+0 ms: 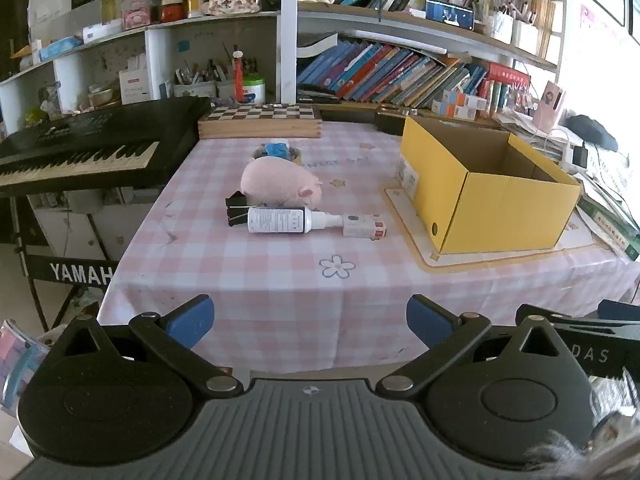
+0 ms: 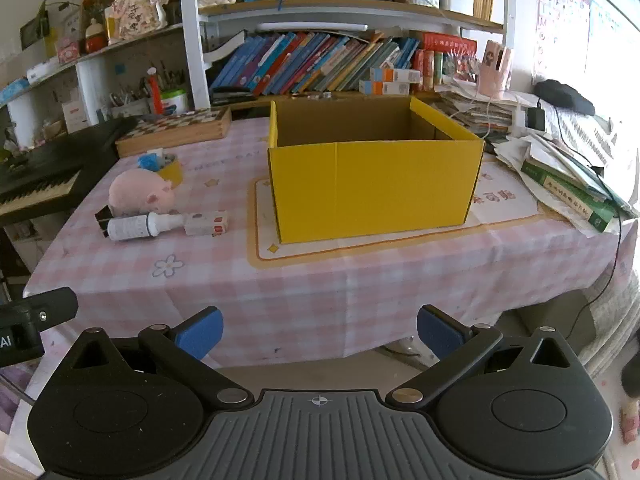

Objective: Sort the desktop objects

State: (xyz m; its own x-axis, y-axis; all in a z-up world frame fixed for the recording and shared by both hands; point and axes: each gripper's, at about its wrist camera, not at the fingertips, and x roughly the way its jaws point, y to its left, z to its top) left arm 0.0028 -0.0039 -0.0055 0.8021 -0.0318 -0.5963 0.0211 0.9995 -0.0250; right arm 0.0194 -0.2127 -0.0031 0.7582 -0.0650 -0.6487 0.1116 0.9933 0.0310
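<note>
Both of your grippers hang short of the near table edge, angled down at the pink checked tablecloth (image 1: 280, 288). Your left gripper (image 1: 310, 326) has its jaws spread wide with nothing between them, and your right gripper (image 2: 320, 336) is the same — wide apart and empty.

The things to sort lie in a small cluster on the left half of the table. A pink plush pig (image 1: 278, 184) sits there, and just in front of it a white spray bottle (image 1: 286, 220) lies on its side, nozzle toward the right. A black binder clip (image 1: 236, 210) sits against the bottle's base end, and a small white box with red marks (image 1: 364, 227) lies at its nozzle end. Behind the pig stands a little round yellow tub (image 2: 172, 170) with something blue in it.

To the right of the cluster, well apart from it, the yellow cardboard box (image 2: 372, 184) stands open on a paper mat (image 2: 304, 254). From your right wrist view only its far inner walls show; its floor is hidden.

A chessboard box (image 1: 260, 122) sits at the back of the table, and a black keyboard (image 1: 88, 148) stands beside the table's left edge.
</note>
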